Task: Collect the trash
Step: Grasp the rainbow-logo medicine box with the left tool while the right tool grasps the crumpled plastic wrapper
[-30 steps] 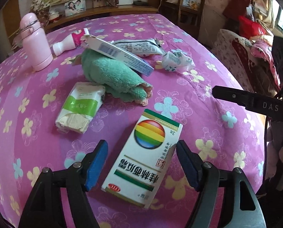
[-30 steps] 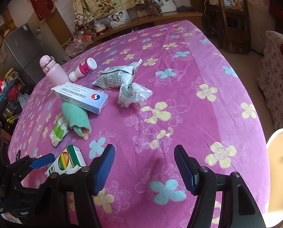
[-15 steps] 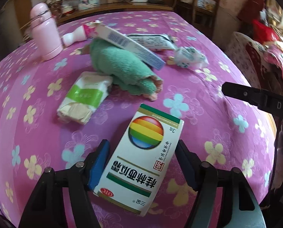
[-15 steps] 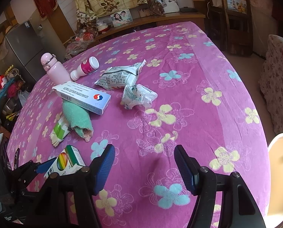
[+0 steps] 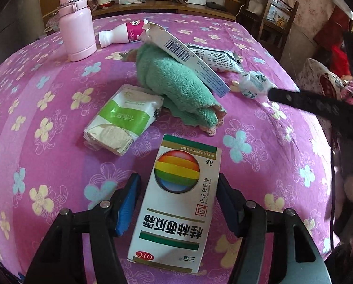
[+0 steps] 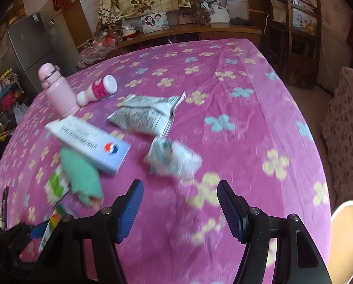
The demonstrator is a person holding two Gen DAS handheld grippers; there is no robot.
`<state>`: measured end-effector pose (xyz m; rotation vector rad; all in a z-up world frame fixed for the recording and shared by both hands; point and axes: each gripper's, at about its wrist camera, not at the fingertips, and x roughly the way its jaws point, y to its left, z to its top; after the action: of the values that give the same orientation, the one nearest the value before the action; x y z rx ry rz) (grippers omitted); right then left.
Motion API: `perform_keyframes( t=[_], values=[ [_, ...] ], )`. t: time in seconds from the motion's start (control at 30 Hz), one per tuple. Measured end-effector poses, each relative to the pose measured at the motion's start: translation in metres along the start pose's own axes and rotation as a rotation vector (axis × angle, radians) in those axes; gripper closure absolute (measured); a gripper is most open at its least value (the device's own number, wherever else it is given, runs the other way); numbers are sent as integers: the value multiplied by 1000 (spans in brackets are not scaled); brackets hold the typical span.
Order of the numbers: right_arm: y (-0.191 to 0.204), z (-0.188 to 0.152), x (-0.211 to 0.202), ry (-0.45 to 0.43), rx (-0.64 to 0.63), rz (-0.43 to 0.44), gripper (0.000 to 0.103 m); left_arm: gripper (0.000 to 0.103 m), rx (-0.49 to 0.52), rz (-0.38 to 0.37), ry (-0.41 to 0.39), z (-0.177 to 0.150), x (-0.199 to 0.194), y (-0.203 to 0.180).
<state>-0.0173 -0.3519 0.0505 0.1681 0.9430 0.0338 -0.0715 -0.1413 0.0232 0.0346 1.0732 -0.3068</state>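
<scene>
A white medicine box (image 5: 178,203) with a rainbow ball lies flat on the purple flowered tablecloth (image 5: 46,165). My left gripper (image 5: 177,177) straddles it and its jaws are closing; the right pad is at the box's edge, the left pad a little off it. Beyond lie a green-and-white packet (image 5: 122,120), a long white-and-blue box (image 5: 188,56), a printed foil packet (image 5: 214,58) and a crumpled wrapper (image 5: 254,84). My right gripper (image 6: 180,184) is open and empty, just short of that crumpled wrapper (image 6: 174,158).
A folded green towel (image 5: 176,87), an upright pink flask (image 5: 77,23) and a small white-and-pink bottle (image 5: 122,34) on its side share the table. Wooden chairs (image 6: 292,35) stand at the far right. A round cream object (image 6: 346,227) sits below the right table edge.
The left jaws have narrowed around the medicine box and the wrist has rolled, squaring up to it. The right gripper has slid across the table toward the crumpled wrapper, jaws unchanged.
</scene>
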Motion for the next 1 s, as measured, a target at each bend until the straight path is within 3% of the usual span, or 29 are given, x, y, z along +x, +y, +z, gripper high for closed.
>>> perform_keyframes(
  t=[0.17, 0.4, 0.43, 0.47, 0.53, 0.63, 0.67, 0.7, 0.83, 1.0],
  values=[
    [1, 20, 23, 16, -19, -16, 35, 38, 0, -8, -5, 0, -1, 1],
    [4, 23, 36, 13, -25, 10, 36, 36, 21, 0, -9, -1, -1, -2],
    [5, 22, 36, 12, -33, 10, 42, 36, 21, 1, -9, -1, -1, -3],
    [6, 20, 35, 9, -44, 12, 54, 36, 21, 3, -7, -1, -1, -3],
    [7, 18, 33, 5, -53, 19, 63, 36, 27, 10, -3, -2, -1, -5],
    [7, 12, 23, -1, -52, 36, 69, 36, 38, -3, -3, -5, -4, -6],
    [6, 10, 18, -12, -50, 39, 69, 45, 41, -11, -5, -6, -5, -5],
    [5, 8, 12, -22, -49, 42, 69, 47, 45, -21, -10, -8, -7, -4],
    [-1, -9, -18, -49, -38, 69, 69, 47, 17, -96, -1, -12, -13, 2],
    [-8, -39, -52, -63, -16, 99, 69, 47, 25, -102, -26, -17, -24, -8]
  ],
)
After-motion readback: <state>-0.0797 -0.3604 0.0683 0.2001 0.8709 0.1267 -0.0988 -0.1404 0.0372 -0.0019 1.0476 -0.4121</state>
